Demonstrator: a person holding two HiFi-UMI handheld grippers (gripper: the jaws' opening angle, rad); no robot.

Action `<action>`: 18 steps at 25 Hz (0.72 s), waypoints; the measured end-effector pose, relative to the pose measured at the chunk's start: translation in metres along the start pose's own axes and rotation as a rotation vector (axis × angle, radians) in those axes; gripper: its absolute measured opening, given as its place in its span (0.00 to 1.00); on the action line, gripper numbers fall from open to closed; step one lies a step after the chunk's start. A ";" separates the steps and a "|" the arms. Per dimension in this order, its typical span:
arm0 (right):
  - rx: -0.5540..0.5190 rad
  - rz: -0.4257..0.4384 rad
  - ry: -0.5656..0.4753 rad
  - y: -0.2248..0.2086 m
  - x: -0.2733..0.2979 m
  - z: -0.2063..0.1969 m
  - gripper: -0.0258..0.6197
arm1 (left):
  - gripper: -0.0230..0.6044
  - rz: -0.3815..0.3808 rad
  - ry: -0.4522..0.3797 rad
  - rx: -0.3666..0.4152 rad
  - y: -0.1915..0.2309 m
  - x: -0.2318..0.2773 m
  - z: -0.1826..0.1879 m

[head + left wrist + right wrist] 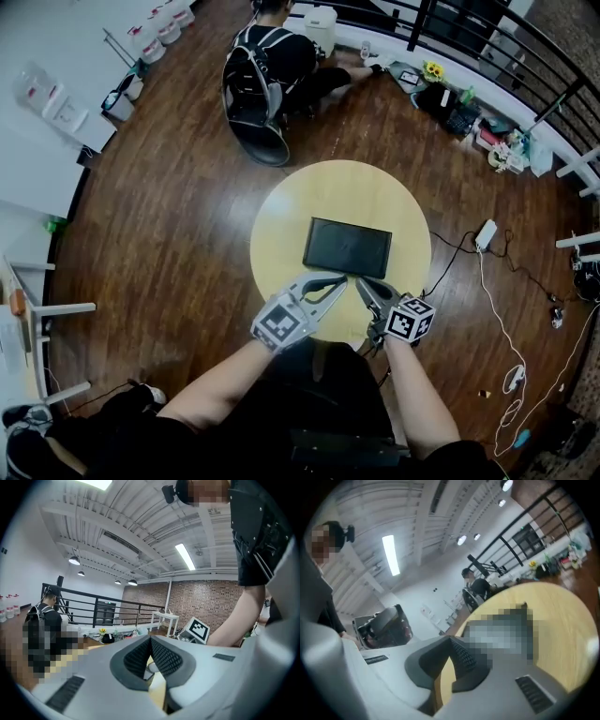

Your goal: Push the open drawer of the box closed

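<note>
A flat black box (pixel 347 247) lies in the middle of a round yellow table (pixel 281 225). From above I cannot make out its drawer. My left gripper (pixel 343 277) is at the box's near edge, jaws together with nothing between them (pixel 150 639). Right beside it, my right gripper (pixel 360 280) has its tips at the same near edge. It too is shut and empty (pixel 451 639). The two tips almost meet. In the right gripper view the tabletop (pixel 567 620) shows, but a mosaic patch hides the box.
A person with a backpack (pixel 267 66) sits on the wooden floor beyond the table. A black railing (pixel 487 37) with clutter along it runs at the back right. A white adapter (pixel 486 232) and cables lie on the floor to the right. White furniture stands at left.
</note>
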State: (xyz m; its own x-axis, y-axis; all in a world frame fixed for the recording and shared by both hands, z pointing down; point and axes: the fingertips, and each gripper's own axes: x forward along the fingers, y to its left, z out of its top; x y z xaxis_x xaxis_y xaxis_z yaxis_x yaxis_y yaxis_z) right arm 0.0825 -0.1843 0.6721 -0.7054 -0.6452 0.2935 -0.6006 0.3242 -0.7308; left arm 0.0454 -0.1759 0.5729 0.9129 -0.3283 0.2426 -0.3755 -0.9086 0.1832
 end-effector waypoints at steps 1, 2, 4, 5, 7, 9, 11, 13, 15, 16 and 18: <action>-0.064 0.010 -0.025 0.019 -0.009 0.011 0.05 | 0.08 -0.004 -0.012 0.003 -0.008 -0.006 0.009; -0.128 0.016 -0.049 0.037 -0.018 0.021 0.05 | 0.08 -0.005 -0.024 0.003 -0.015 -0.012 0.017; -0.251 0.025 -0.093 0.075 -0.036 0.040 0.05 | 0.08 -0.001 -0.044 -0.007 -0.029 -0.026 0.035; -0.308 0.031 -0.113 0.094 -0.046 0.048 0.05 | 0.08 0.000 -0.055 -0.016 -0.037 -0.033 0.045; -0.418 0.042 -0.142 0.134 -0.068 0.062 0.05 | 0.08 -0.005 -0.082 -0.021 -0.057 -0.048 0.069; -0.527 0.048 -0.160 0.172 -0.089 0.072 0.05 | 0.08 -0.020 -0.106 -0.010 -0.077 -0.062 0.093; -0.614 0.058 -0.177 0.208 -0.109 0.079 0.05 | 0.08 -0.032 -0.127 -0.007 -0.096 -0.078 0.114; -0.675 0.075 -0.183 0.241 -0.125 0.083 0.05 | 0.08 -0.042 -0.152 0.002 -0.111 -0.092 0.132; -0.713 0.095 -0.179 0.265 -0.138 0.086 0.05 | 0.08 -0.053 -0.175 0.024 -0.123 -0.102 0.149; -0.728 0.104 -0.184 0.274 -0.145 0.088 0.05 | 0.08 -0.059 -0.182 0.038 -0.130 -0.105 0.156; -0.760 0.119 -0.194 0.293 -0.158 0.094 0.05 | 0.08 -0.073 -0.186 0.063 -0.142 -0.110 0.169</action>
State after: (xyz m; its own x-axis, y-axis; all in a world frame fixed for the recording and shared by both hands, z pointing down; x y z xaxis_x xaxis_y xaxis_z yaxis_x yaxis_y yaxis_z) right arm 0.0532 -0.0520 0.3539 -0.7447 -0.6630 0.0757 -0.6671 0.7369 -0.1093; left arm 0.0253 -0.0542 0.3595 0.9534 -0.2975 0.0495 -0.3015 -0.9442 0.1326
